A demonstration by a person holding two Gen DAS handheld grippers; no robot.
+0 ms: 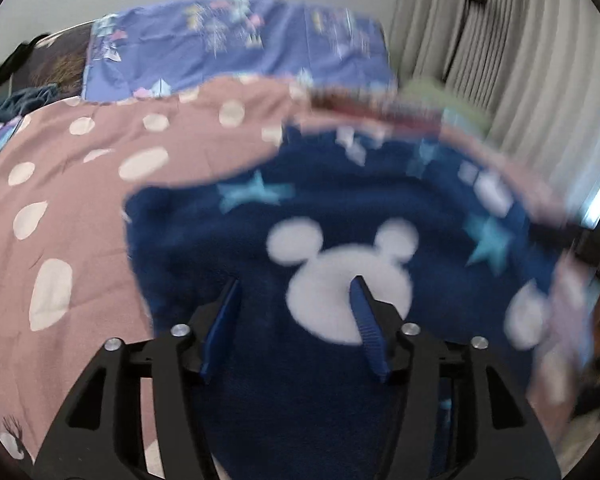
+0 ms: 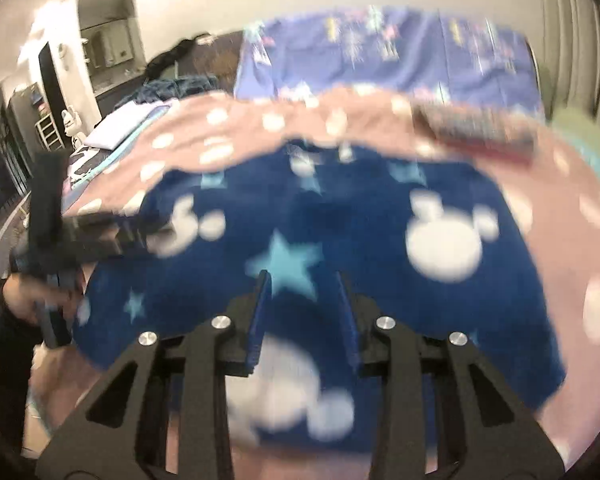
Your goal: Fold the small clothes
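A small dark blue fleece garment (image 1: 340, 216) with white mouse-head shapes and light blue stars lies spread on a pink bedspread with white spots (image 1: 80, 208). My left gripper (image 1: 296, 284) hovers over its near part, jaws open and empty. In the right wrist view the same garment (image 2: 340, 232) lies flat, and my right gripper (image 2: 302, 278) is over its near edge, jaws open and empty. The left gripper (image 2: 100, 228) shows there at the garment's left side. Both views are motion-blurred.
A purple patterned pillow (image 1: 236, 44) lies at the head of the bed. A reddish folded item (image 2: 476, 132) and a green item (image 2: 580, 132) sit at the far right of the bedspread. Curtains (image 1: 500, 40) hang on the right. Other clothes (image 2: 132, 124) lie far left.
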